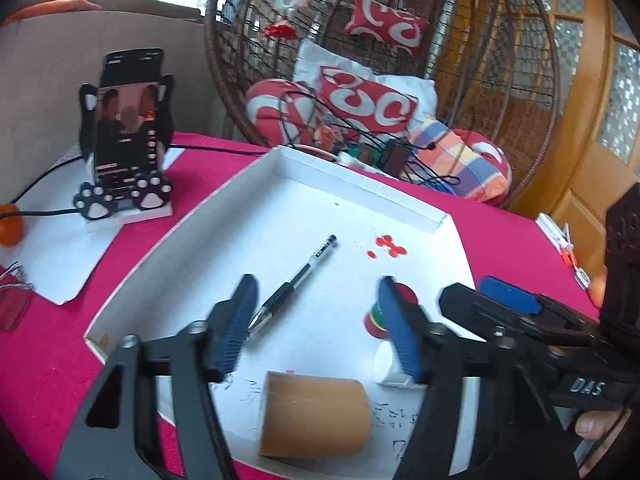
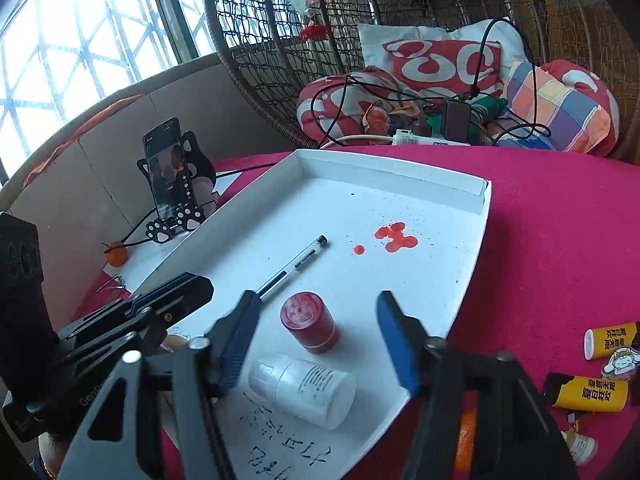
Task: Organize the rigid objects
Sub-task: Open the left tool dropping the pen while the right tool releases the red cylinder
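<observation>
Four items lie in white tray (image 2: 478,216): pen (image 2: 294,266), red jar (image 2: 310,322), white bottle (image 2: 304,388), cardboard tube (image 1: 314,420). Left hand-held gripper (image 1: 320,328) and right hand-held gripper (image 2: 316,340) gape wide, empty. Yellow tubes (image 2: 588,394) remain on surface (image 2: 560,240) outside.

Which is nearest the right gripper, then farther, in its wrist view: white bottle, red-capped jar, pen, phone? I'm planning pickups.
From the right gripper:
1. White bottle, lying between the fingers.
2. Red-capped jar, upright just beyond.
3. Pen, mid-tray, left.
4. Phone, off-tray, far left.
</observation>
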Demonstrator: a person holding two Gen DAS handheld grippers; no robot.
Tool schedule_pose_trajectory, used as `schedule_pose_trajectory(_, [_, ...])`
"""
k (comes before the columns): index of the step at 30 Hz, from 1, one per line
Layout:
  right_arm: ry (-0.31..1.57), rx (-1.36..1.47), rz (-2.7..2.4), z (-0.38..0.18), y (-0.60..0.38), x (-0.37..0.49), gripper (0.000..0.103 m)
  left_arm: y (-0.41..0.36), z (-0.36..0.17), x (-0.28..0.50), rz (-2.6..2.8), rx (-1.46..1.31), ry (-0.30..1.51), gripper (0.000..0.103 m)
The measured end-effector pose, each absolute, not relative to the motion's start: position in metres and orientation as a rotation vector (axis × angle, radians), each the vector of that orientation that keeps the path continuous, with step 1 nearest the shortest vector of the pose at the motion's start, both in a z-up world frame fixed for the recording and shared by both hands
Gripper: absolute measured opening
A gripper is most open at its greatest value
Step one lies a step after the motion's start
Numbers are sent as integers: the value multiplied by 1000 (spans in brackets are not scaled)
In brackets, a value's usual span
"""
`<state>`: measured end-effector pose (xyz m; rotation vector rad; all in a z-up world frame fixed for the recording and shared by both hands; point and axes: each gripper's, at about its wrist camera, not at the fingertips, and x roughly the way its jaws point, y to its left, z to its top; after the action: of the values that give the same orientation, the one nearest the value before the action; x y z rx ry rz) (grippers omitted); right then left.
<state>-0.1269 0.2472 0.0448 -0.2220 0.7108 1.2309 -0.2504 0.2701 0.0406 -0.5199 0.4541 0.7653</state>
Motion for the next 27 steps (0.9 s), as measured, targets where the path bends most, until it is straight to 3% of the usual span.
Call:
schedule_pose_trajectory(1, [692,-203,1230,47,241,-127,91,271,41,-254,775,-529,439,97])
schedule_pose_trajectory(2, [680,-191,1229,50,236,-128,91,270,41,-258,783,-539,428,103])
schedule_pose_trajectory(10, [556,-141,1164,69,187,-134,92,242,54,-280,802,-544,332,103])
schedule_pose_trajectory(27, [476,8,1087,97,130,-123,92,199,72,-264,764,-464,330,103])
